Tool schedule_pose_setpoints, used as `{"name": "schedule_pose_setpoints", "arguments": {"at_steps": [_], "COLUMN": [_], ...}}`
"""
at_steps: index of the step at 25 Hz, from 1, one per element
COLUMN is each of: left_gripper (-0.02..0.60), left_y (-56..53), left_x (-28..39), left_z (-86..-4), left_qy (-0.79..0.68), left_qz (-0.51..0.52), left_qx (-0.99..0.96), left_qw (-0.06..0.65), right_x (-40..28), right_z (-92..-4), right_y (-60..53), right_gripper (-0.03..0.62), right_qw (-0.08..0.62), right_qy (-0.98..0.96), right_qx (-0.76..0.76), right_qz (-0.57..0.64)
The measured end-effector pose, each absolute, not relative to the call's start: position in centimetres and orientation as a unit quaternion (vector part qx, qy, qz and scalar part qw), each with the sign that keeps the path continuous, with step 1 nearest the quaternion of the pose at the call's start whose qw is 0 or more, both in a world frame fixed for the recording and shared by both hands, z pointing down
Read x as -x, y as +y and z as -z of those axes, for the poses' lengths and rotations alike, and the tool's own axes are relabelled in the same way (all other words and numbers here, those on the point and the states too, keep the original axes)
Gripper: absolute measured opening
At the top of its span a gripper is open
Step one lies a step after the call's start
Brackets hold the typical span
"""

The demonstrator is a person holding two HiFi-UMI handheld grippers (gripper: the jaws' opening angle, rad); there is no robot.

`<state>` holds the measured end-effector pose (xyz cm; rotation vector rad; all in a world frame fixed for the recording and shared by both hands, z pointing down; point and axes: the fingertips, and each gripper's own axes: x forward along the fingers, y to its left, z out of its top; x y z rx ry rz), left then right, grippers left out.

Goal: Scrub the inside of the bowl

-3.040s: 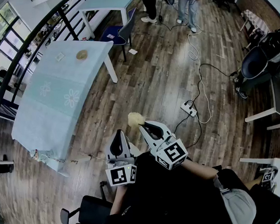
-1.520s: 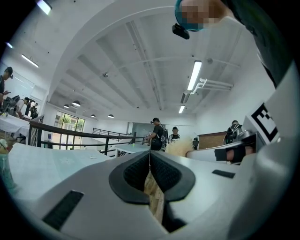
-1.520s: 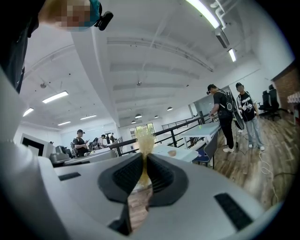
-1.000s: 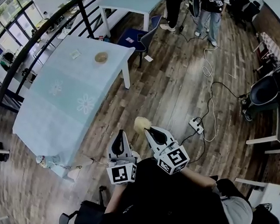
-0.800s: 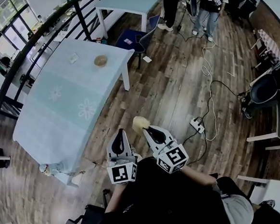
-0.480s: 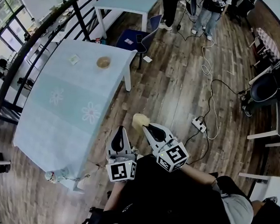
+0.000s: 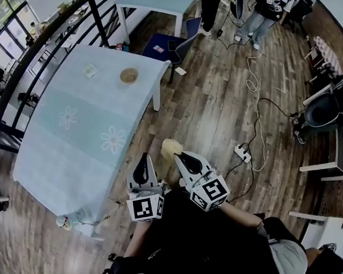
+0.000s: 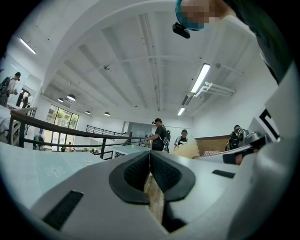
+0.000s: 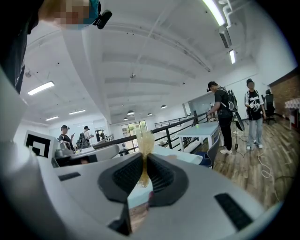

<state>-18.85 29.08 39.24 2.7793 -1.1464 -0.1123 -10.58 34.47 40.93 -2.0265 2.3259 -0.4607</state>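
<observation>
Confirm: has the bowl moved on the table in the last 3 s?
No. The bowl still sits by the far corner of the table, right of the card; only the head view shifted.

Bare wooden floor [image 7: 216, 100] runs up the frame's centre — the table [image 7: 54, 150], bowl [image 7: 129, 76] near its upper edge, walls off the left; a power strip [image 7: 241, 153] lies right.
</observation>
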Motion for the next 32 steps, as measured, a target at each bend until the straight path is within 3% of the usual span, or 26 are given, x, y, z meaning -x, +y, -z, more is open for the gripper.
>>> {"name": "schedule_pose_setpoints", "arguments": {"at_steps": [12,32], "left_gripper": [0.015,0.014], "left_y": [22.8,12.5], "left_x": [17.2,7.8], "left_z": [-40.5,-41.3], "left_qy": [-0.415,-0.499], "left_qz": [0.021,0.026], "left_qx": [-0.906,-0.863], "left_qw": [0.076,0.076], "right_x": [7.6,-2.7], "right_z": [-42.0,-41.9], "right_y": [27.3,14.2], "right_gripper": [0.038,0.038], "right_qw": [0.005,-0.009], "right_qy": [0.76,0.815], "right_qx": [0.629,0.56], "right_qz": [0.162,0.151]}}
